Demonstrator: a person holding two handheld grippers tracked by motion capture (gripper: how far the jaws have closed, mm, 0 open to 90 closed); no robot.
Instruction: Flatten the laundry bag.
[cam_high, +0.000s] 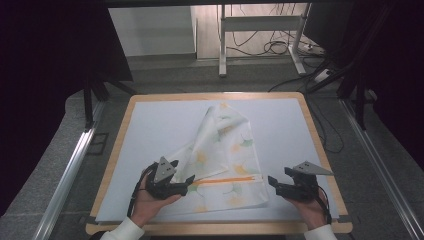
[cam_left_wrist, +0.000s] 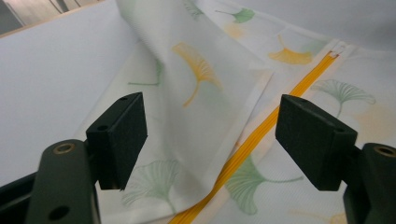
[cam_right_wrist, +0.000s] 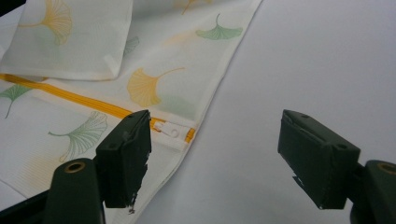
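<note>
A white cloth pouch (cam_high: 225, 160) printed with green and yellow ginkgo leaves lies on the white mat, its upper part folded and rumpled. An orange zipper (cam_high: 227, 180) runs across its near part. My left gripper (cam_high: 189, 181) stands open at the pouch's left side; in the left gripper view its jaws (cam_left_wrist: 212, 135) straddle the cloth (cam_left_wrist: 201, 93) and zipper (cam_left_wrist: 261, 133) without pressing on them. My right gripper (cam_high: 272, 182) is open just off the pouch's right edge. In the right gripper view (cam_right_wrist: 219, 154) the zipper's white end tab (cam_right_wrist: 170, 132) sits beside the left pad, with bare mat between the jaws.
The white mat (cam_high: 160, 130) covers a wooden table (cam_high: 116, 150) with rounded corners. Metal rails (cam_high: 70, 170) run along both sides on the floor. A desk frame (cam_high: 222, 45) and cables (cam_high: 272, 47) stand beyond the far edge.
</note>
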